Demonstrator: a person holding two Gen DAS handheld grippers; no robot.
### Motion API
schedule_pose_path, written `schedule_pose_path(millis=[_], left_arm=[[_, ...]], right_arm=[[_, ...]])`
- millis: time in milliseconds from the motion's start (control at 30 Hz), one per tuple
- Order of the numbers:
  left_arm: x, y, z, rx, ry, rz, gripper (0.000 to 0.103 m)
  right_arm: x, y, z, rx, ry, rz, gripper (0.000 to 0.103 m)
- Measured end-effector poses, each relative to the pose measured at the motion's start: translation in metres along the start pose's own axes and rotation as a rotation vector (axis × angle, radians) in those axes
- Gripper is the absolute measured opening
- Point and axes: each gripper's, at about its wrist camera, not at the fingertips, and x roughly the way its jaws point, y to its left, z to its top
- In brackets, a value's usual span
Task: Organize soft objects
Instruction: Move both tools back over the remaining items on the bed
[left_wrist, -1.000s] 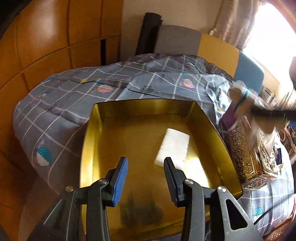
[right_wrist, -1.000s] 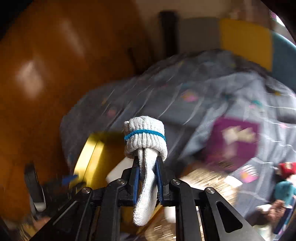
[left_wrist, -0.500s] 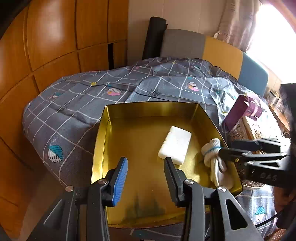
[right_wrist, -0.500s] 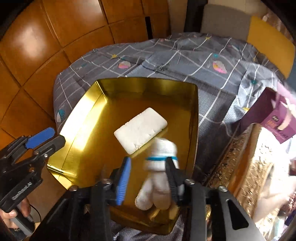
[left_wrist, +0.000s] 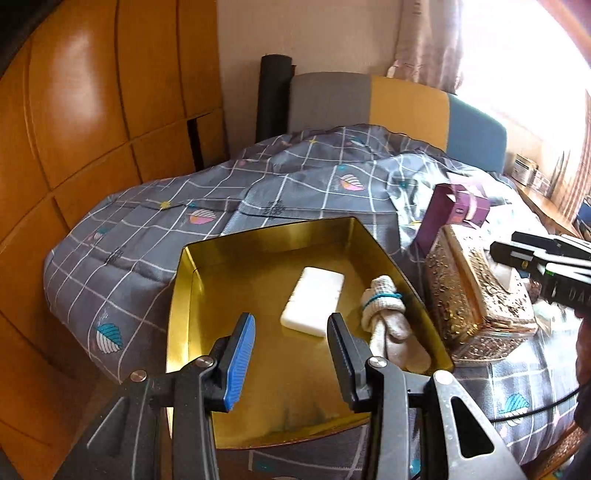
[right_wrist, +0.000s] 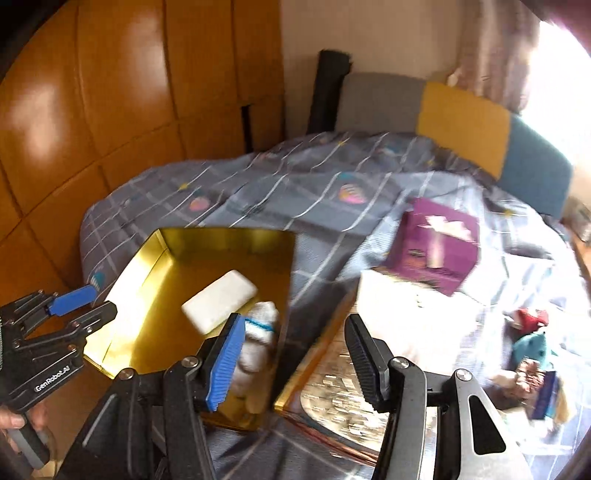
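The right gripper has just let go of the knotted white sock, its fingers now spread empty, and the sock lies in the gold tray beside the white pad, while the left gripper hovers open.

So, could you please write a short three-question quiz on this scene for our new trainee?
1. True or false: the rolled white sock with a blue band lies inside the shiny gold metal tin.
2. What lies beside the sock in the tin: (a) a flat white rectangular pad, (b) a purple box?
3. Fill in: the right gripper is ____.

Key: 1 true; 2 a; 3 open.
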Motion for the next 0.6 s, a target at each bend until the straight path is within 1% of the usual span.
schedule_pose_path(millis=[133, 333, 600], left_arm=[[-0.004, -0.011, 0.000, 0.027, 0.000, -0.031, 0.041], [-0.008, -0.029, 0.000, 0.079, -0.003, -0.044, 0.041], [-0.020, -0.058, 0.004, 0.163, -0.035, -0.070, 0.041]], right_arm=[[-0.017, -0.025, -0.004, 0.038, -0.035, -0.057, 0.058], [-0.037, -0.070, -0.015, 0.129, -0.063, -0.131, 0.061], [-0.062, -0.137, -0.038, 0.235, -0.082, -0.277, 0.064]])
